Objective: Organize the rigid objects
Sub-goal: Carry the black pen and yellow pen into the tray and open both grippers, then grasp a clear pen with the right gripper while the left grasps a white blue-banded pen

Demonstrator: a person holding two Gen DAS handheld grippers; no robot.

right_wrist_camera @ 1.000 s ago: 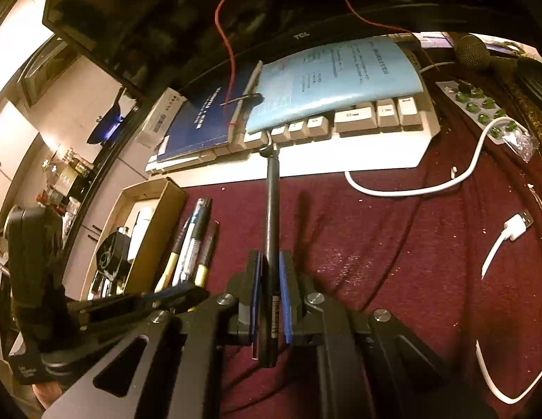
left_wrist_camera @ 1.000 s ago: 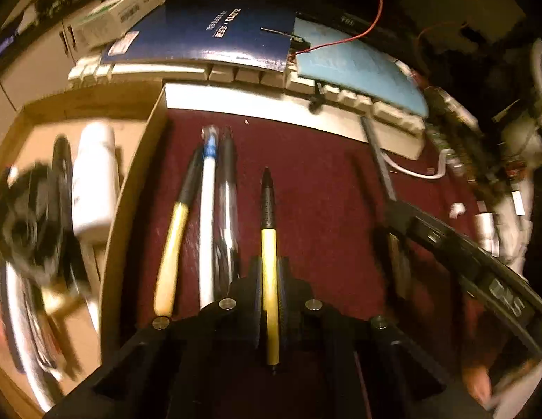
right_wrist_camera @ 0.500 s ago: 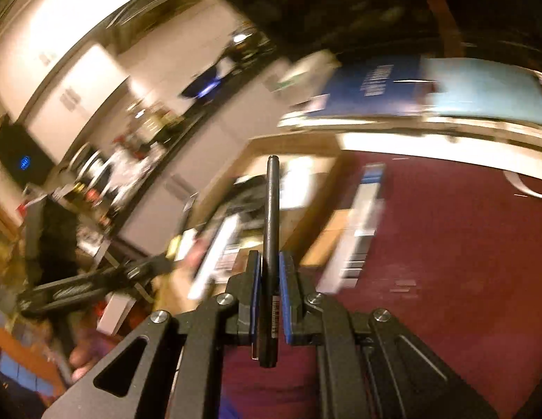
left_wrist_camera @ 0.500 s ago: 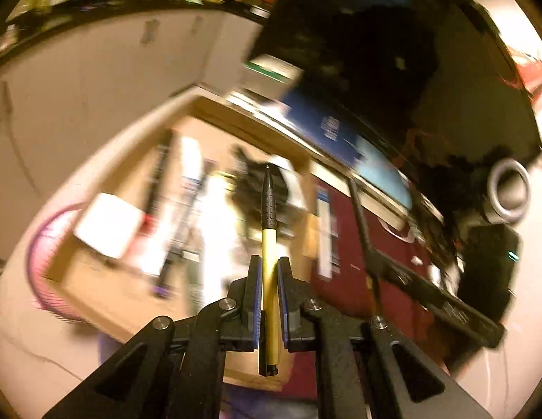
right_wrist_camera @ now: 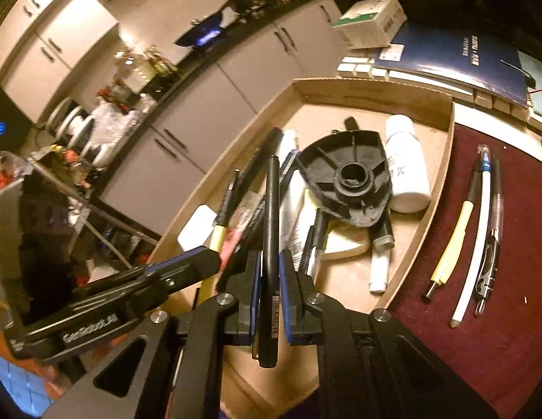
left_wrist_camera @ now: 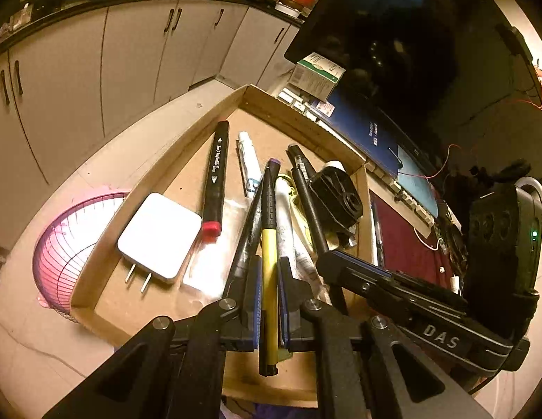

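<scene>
My left gripper (left_wrist_camera: 269, 272) is shut on a yellow pen with a black grip (left_wrist_camera: 269, 244), held over the cardboard box (left_wrist_camera: 106, 230). In the right wrist view my right gripper (right_wrist_camera: 269, 269) is shut on a black pen (right_wrist_camera: 271, 216), also above the box (right_wrist_camera: 442, 174). The box holds a black marker with a red end (left_wrist_camera: 215, 181), a white charger plug (left_wrist_camera: 159, 237), a black plastic disc (right_wrist_camera: 347, 174), a white bottle (right_wrist_camera: 407, 167) and several pens. The left gripper (right_wrist_camera: 215, 262) shows at the lower left of the right wrist view.
Three pens (right_wrist_camera: 473, 230) lie on the dark red mat (right_wrist_camera: 498, 331) right of the box. A keyboard (right_wrist_camera: 428, 73) with a blue book (right_wrist_camera: 456, 59) and a small white carton (right_wrist_camera: 372, 24) lies behind. A pink wire basket (left_wrist_camera: 68, 241) sits left of the box.
Both grippers have swung left from the red mat to above the cardboard box, each still carrying its pen. The pens left on the mat have stayed put.
</scene>
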